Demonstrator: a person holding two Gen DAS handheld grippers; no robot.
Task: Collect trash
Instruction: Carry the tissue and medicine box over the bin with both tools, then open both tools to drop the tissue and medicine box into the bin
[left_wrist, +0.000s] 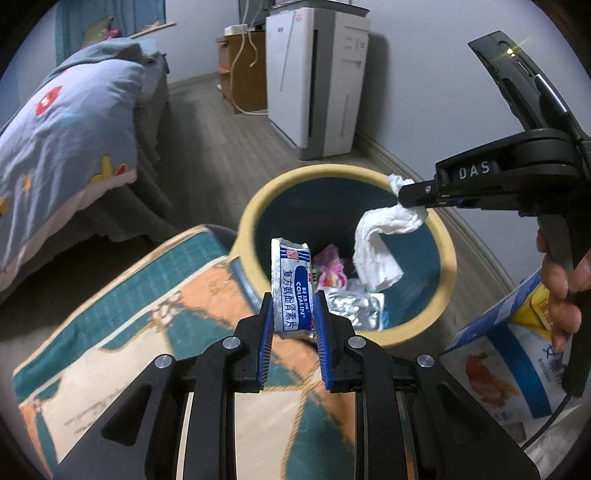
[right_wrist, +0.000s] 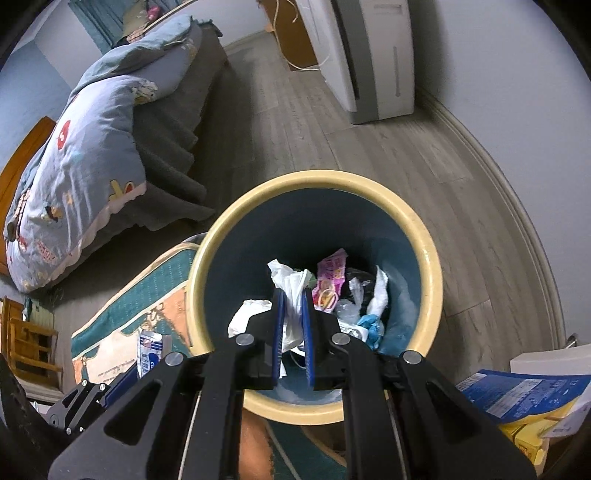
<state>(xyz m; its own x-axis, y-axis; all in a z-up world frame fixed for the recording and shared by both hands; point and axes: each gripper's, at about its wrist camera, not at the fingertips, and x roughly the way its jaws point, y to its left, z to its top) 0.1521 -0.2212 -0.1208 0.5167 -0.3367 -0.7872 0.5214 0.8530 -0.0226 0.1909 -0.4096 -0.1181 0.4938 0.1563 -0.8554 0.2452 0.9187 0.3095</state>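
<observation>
A round bin with a cream rim (left_wrist: 448, 258) (right_wrist: 432, 258) and dark blue inside stands on the floor, holding a pink wrapper (left_wrist: 332, 271) (right_wrist: 330, 282), a foil blister pack (left_wrist: 360, 308) and other scraps. My left gripper (left_wrist: 294, 308) is shut on a white and blue medicine sachet (left_wrist: 293, 291) at the bin's near rim. My right gripper (right_wrist: 292, 310) (left_wrist: 404, 194) is shut on a crumpled white tissue (left_wrist: 380, 247) (right_wrist: 291, 284) that hangs over the bin's opening. The sachet (right_wrist: 149, 350) also shows at lower left in the right wrist view.
A patterned teal and orange cushion (left_wrist: 122, 332) (right_wrist: 147, 295) lies beside the bin. A bed with a blue quilt (left_wrist: 70, 122) (right_wrist: 85, 158) is at the left. A white appliance (left_wrist: 317, 81) stands by the wall. Blue and yellow cartons (left_wrist: 498, 369) (right_wrist: 524, 398) lie at the right.
</observation>
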